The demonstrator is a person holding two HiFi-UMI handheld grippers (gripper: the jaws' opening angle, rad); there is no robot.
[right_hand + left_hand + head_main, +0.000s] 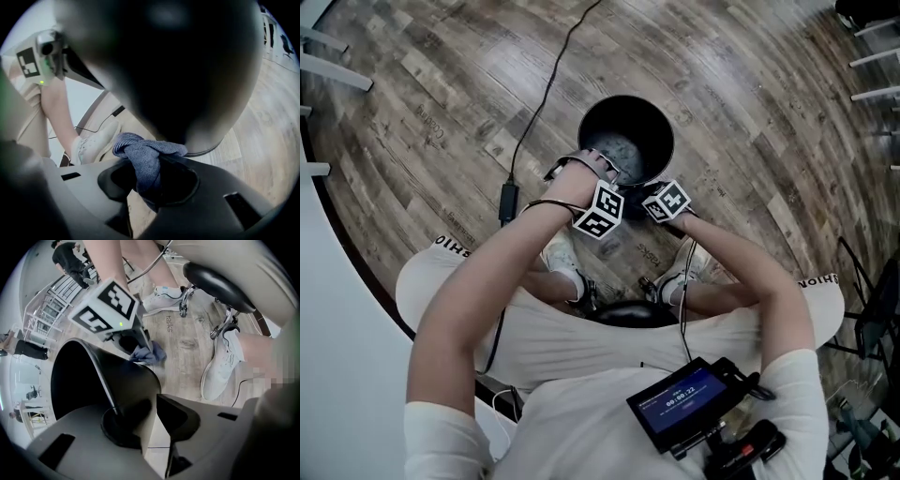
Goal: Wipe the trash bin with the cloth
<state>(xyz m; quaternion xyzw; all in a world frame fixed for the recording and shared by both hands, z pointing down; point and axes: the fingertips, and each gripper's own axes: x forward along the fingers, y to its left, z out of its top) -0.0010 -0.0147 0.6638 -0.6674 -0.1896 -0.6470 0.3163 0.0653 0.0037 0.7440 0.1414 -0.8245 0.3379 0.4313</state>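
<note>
Closest in, a small screen unit (689, 403) hangs at the person's chest, with both forearms reaching past it and down toward the floor (750, 112). On the left side, the left gripper (149, 422) points straight down over the near rim of the trash bin (649, 117). Its jaws are drawn narrow with the black wall running between them, so it appears to pinch the rim and steady the bin. From this claw the dark hollow of the bin opens to its left, while the outer wall curves off ahead and to its right. The bin stands upright on the floor between the person's shoes (220, 366), its long axis vertical, with the black stool (215, 282) behind the claws. Further right, the right gripper (147, 183) slants downward at the bin's outer side, its jaws closed on a bunched blue cloth (145, 152) that sticks out past the tips. Directly ahead of this claw and above it looms the rounded black wall, and the bin's bottom edge meets the floor just ahead and to the claw's right. The cloth looks to touch that wall low down, though contact is hard to confirm. This claw is the nearer one to the outer surface, so the wiping falls to it. With the bin upright, I judge the stroke must run up along the wall or around its curve.
</note>
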